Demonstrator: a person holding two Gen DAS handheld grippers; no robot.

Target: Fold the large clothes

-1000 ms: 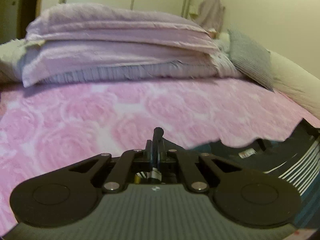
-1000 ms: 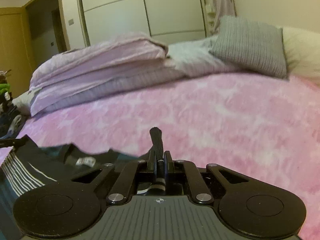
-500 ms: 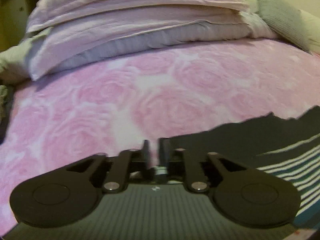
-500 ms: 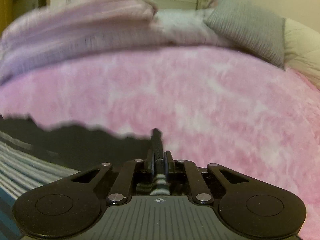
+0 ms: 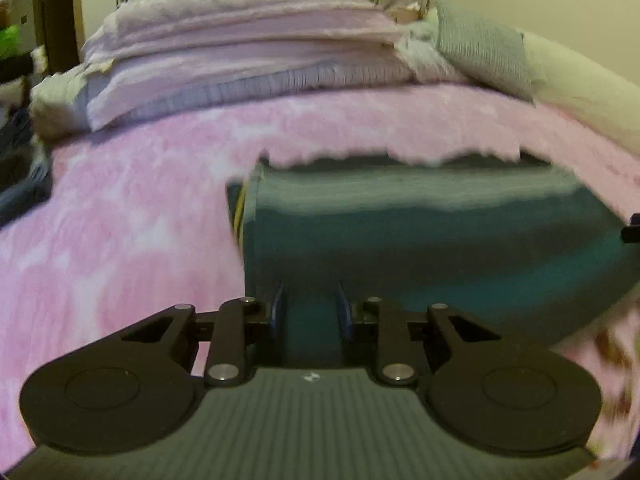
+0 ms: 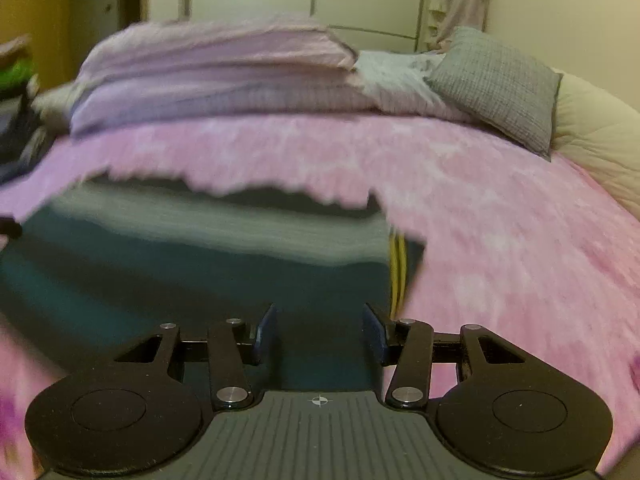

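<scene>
A dark teal garment with pale stripes (image 5: pixel 420 240) lies folded flat on the pink bed cover; the right wrist view shows it (image 6: pixel 180 264) too, with a yellow strip along its right edge. My left gripper (image 5: pixel 311 308) is open above the garment's near left part, nothing between its blue pads. My right gripper (image 6: pixel 319 334) is open too, over the garment's near right corner, holding nothing. Both views are blurred by motion.
The pink rose-patterned cover (image 5: pixel 120 240) spreads all around the garment. Folded lilac bedding (image 5: pixel 248 52) is piled at the back, with a grey cushion (image 6: pixel 500 88) and a cream pillow (image 6: pixel 600 136) to the right. Dark clothes (image 5: pixel 20 184) lie at the bed's left edge.
Both grippers were shut on the garment's edge, carried it over onto itself, and have now opened and let go. The garment lies folded and both cameras have drawn back.
</scene>
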